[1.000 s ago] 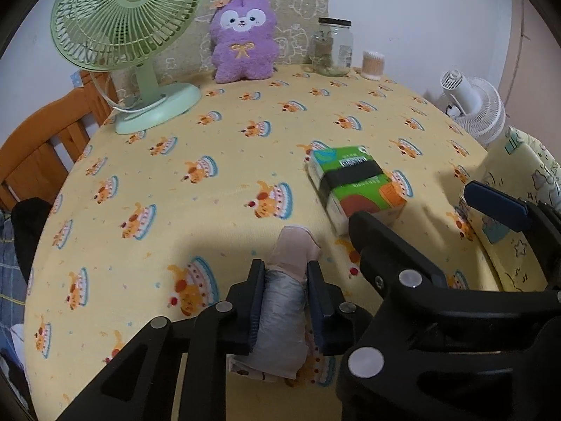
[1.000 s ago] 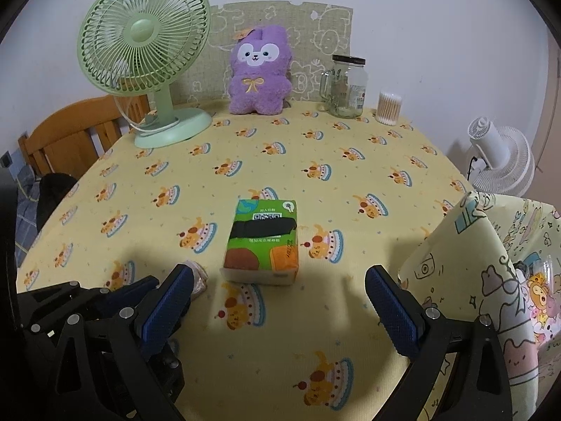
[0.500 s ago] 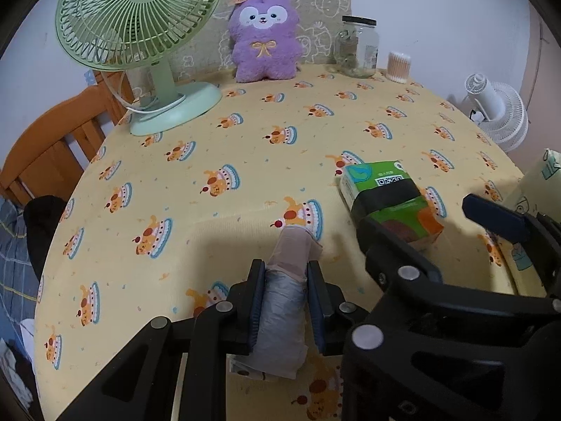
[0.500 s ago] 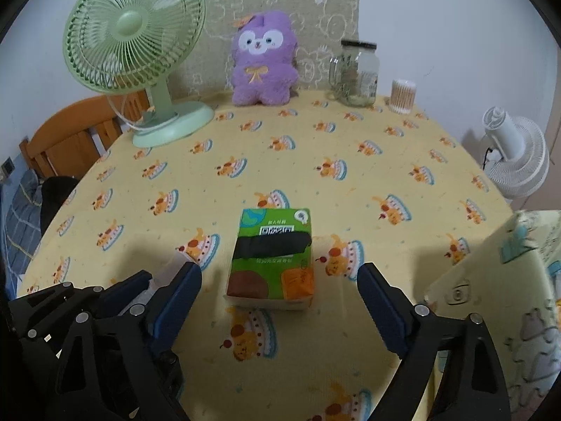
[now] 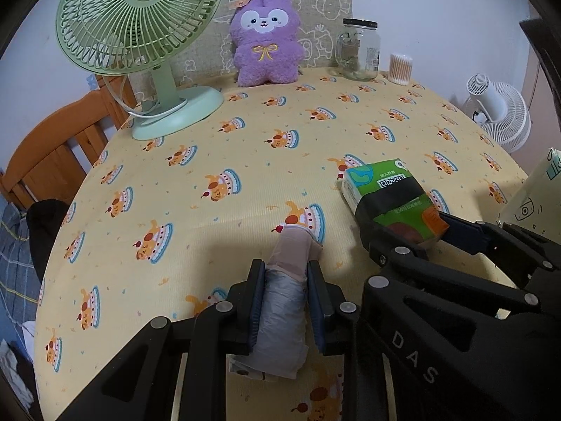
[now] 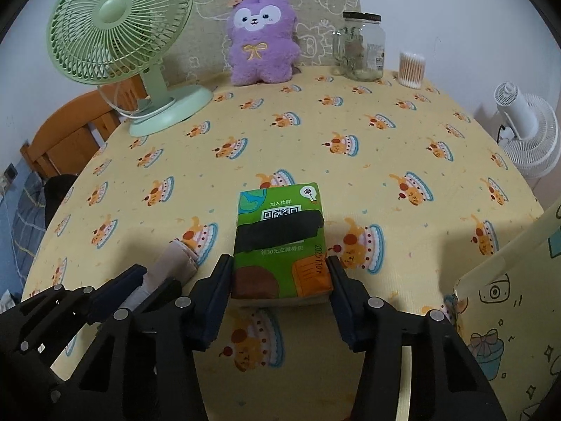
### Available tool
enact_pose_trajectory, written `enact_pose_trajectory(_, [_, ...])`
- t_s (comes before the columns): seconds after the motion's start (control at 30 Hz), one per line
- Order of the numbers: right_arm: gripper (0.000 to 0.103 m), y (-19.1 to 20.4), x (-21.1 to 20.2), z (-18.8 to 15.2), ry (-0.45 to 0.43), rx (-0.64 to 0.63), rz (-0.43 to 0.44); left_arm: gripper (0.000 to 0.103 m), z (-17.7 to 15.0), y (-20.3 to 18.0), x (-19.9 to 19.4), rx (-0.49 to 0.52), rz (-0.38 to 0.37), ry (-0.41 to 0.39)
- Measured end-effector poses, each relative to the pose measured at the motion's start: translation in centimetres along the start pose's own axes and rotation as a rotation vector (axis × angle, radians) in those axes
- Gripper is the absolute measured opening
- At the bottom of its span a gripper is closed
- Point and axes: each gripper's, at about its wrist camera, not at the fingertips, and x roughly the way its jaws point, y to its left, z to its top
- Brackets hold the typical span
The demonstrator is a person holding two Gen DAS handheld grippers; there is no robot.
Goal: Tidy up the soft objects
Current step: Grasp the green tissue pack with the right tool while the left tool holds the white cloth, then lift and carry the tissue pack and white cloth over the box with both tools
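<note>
My left gripper (image 5: 284, 273) is shut on a rolled grey and beige cloth (image 5: 284, 301), whose beige tip rests on the yellow cake-print tablecloth (image 5: 217, 231). Beside it to the right lies a green tissue pack (image 6: 280, 224). My right gripper (image 6: 280, 273) straddles the pack's near end; its jaws are closing and both blue pads (image 6: 224, 277) touch the pack's sides. The left wrist view shows that pack (image 5: 385, 189) pinched between the right gripper's (image 5: 410, 231) fingers. A purple plush toy (image 6: 261, 35) sits upright at the table's far edge.
A green desk fan (image 5: 140, 28) stands far left. A glass jar (image 5: 361, 49) and a tub of cotton swabs (image 5: 399, 68) stand far right. A yellow cartoon-print bag (image 6: 508, 315) is at near right, a white fan (image 6: 526, 129) beyond the table, a wooden chair (image 5: 52, 147) left.
My right gripper came forward and down over the tissue pack, and its jaws narrowed from wide apart to the pack's sides. The left gripper kept its hold on the roll.
</note>
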Motion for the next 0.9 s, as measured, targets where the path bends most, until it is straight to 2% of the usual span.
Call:
enact_pose_trajectory(0.3, [0.054,0.0,-2.2,-1.0,-0.026,-0.012,0.014,0.023,-1.0,-0.5,-1.9,-0.02,0.009,-0.014])
enact_pose_trajectory(0.9, [0.055,-0.5,-9.1,-3.1,-0.11,-0.029,0.011,0.023,-2.8,-2.4,-7.9,-0.071,-0.008,-0.1])
